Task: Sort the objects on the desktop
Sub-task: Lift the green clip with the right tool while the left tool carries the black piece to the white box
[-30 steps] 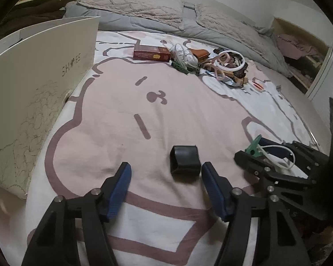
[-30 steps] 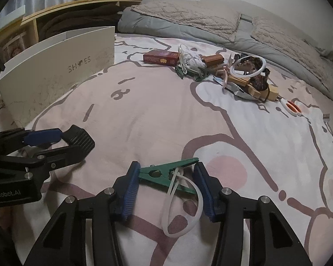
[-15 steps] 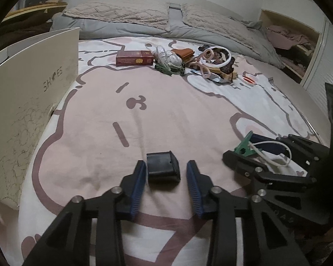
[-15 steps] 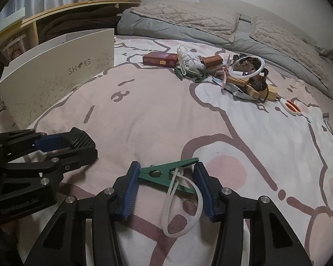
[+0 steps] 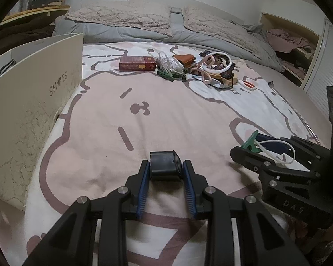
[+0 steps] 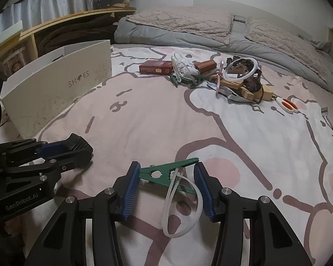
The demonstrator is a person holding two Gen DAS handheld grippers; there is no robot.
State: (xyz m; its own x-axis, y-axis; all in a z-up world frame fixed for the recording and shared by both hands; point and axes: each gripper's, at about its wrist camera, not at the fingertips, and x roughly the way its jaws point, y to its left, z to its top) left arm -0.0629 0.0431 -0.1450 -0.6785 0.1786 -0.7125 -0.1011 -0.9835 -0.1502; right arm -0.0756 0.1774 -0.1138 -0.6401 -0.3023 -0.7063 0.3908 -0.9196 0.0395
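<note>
My left gripper (image 5: pixel 165 173) is shut on a small black box (image 5: pixel 165 165) that rests on the pink bedspread. It also shows at the left of the right wrist view (image 6: pixel 77 148). My right gripper (image 6: pixel 166 177) is shut on a green clothes peg (image 6: pixel 166 174) with a white plastic loop (image 6: pixel 179 208) hanging from it. That peg shows in the left wrist view (image 5: pixel 250 141) to the right of the black box. A white shoe box (image 5: pixel 33 102) stands open at the left.
A pile of objects lies far across the bed: a red box (image 5: pixel 137 63), green pegs (image 5: pixel 166 74), pink glasses (image 5: pixel 205 74), a white ring (image 5: pixel 217 63), wooden blocks (image 6: pixel 255 92) and orange scissors (image 6: pixel 287 106). Pillows (image 5: pixel 126 17) lie at the head.
My left gripper has moved forward and closed its fingers onto the black box. My right gripper has stayed still, holding the green peg.
</note>
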